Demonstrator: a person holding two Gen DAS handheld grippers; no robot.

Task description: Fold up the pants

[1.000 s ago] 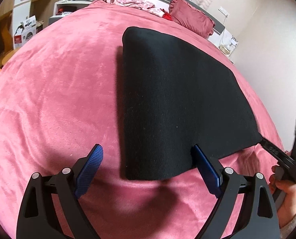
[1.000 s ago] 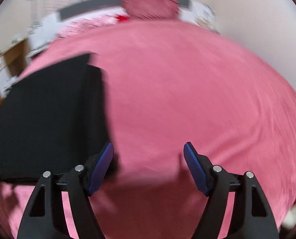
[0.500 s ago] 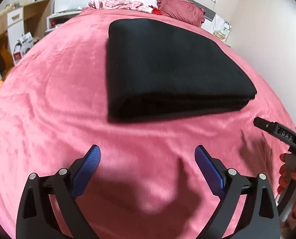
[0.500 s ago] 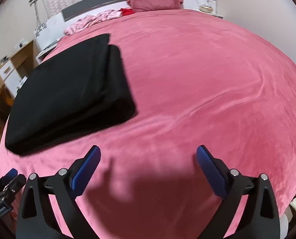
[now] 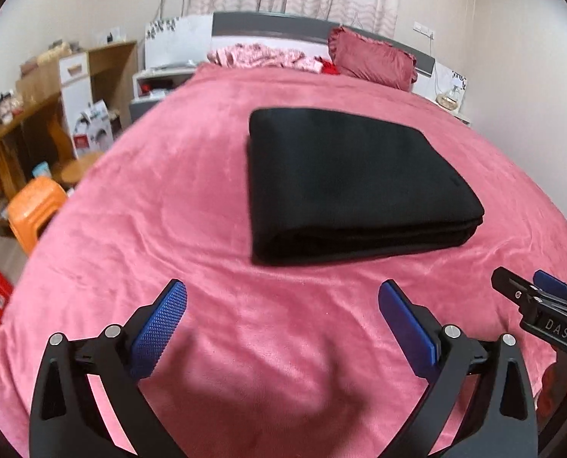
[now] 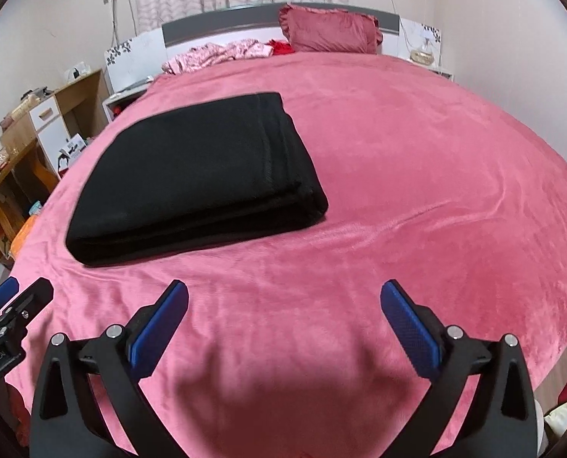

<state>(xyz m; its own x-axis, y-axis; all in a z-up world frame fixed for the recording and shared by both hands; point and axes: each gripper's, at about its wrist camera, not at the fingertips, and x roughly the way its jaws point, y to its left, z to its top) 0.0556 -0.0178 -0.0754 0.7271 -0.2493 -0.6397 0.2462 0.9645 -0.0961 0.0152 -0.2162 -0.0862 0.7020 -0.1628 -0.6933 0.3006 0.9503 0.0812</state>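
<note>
Pants (image 5: 354, 181): black, lying in a compact folded rectangle on the pink bed (image 5: 169, 198), several layers stacked, the thick folded edge facing the near edge of the bed.
Place: roughly mid-width on the bed, a little toward its left side, well short of the headboard end and apart from the near edge; nothing rests on top.
Left claw (image 5: 281, 330): jaws opening, now about as wide as they go; only bare blanket shows between the blue pads, nothing held; it hangs above the bed near the near edge, clear of the pants.
Right claw (image 6: 283, 330): spread wide, empty, also above the blanket at the near edge, with the pants ahead and to its left, apart from them.
Step in hand: the folding looks finished; both claws are free of the cloth, so this reads as the release after the last fold.
Fold quality: edges line up fairly well, no leg or waistband trailing out that I can see; the far side of the stack is not fully shown.
Next move calls for: little more than staying clear of the stack; if a tidier result is wanted, a light press on top or a nudge of the near corners, without snagging the layered edge.
</note>
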